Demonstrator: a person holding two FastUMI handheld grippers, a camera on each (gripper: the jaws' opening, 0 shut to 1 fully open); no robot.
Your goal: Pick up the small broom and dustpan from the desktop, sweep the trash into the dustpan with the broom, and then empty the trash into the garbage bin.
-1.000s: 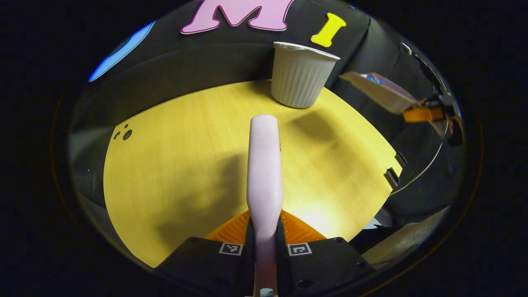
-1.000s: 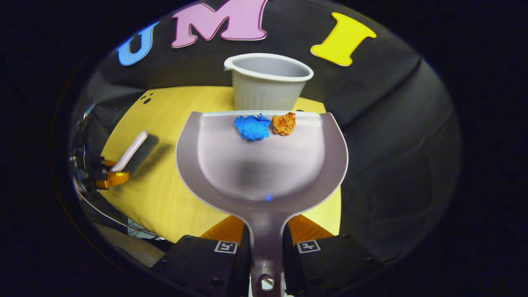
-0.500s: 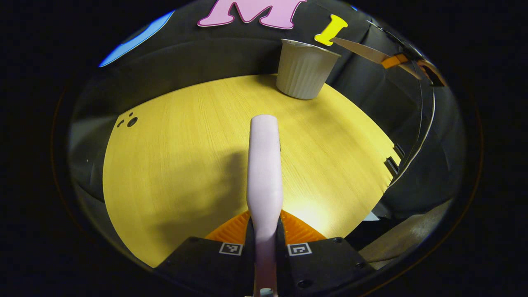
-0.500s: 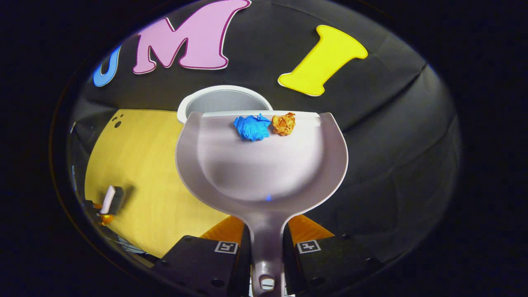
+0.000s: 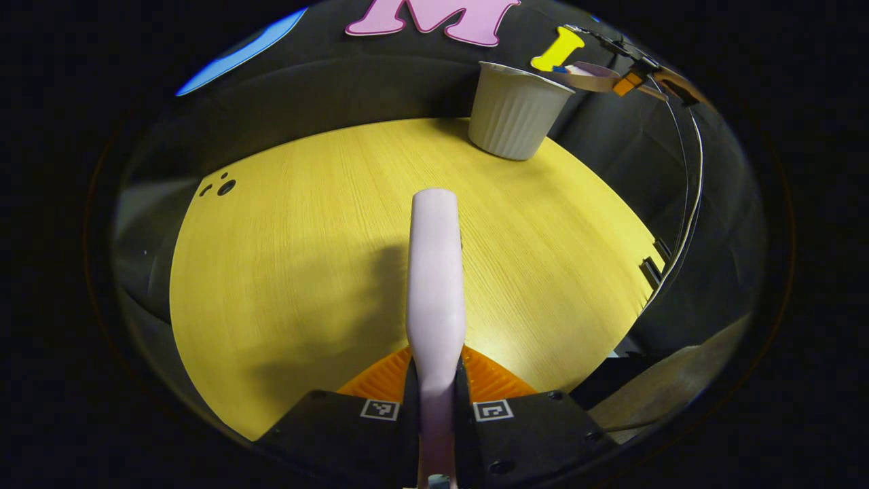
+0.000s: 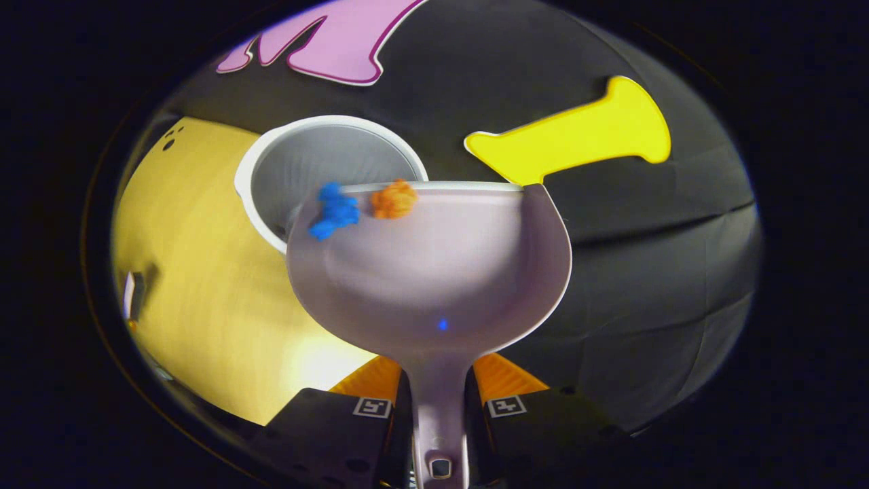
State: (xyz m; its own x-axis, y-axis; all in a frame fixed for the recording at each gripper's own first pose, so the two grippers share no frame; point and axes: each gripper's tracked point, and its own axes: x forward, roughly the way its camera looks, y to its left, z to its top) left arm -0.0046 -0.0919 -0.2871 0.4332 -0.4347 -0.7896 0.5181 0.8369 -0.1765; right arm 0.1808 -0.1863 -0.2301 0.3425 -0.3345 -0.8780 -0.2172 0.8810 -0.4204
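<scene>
Right gripper (image 6: 438, 407) clamps dustpan (image 6: 434, 272) handle; pan now rolled left over garbage bin (image 6: 326, 170). Blue wad (image 6: 333, 212), orange wad (image 6: 394, 199) have slid to lip, about to drop. Left gripper (image 5: 434, 407) holds broom (image 5: 435, 272), idle above desktop (image 5: 285, 258).

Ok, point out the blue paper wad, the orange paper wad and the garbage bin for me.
blue paper wad (image 6: 333, 212): right gripper view, middle of the crumple, at the dustpan's lip.
orange paper wad (image 6: 394, 199): right gripper view, middle of the crumple.
garbage bin (image 6: 319, 163): right gripper view, bare inner wall.
</scene>
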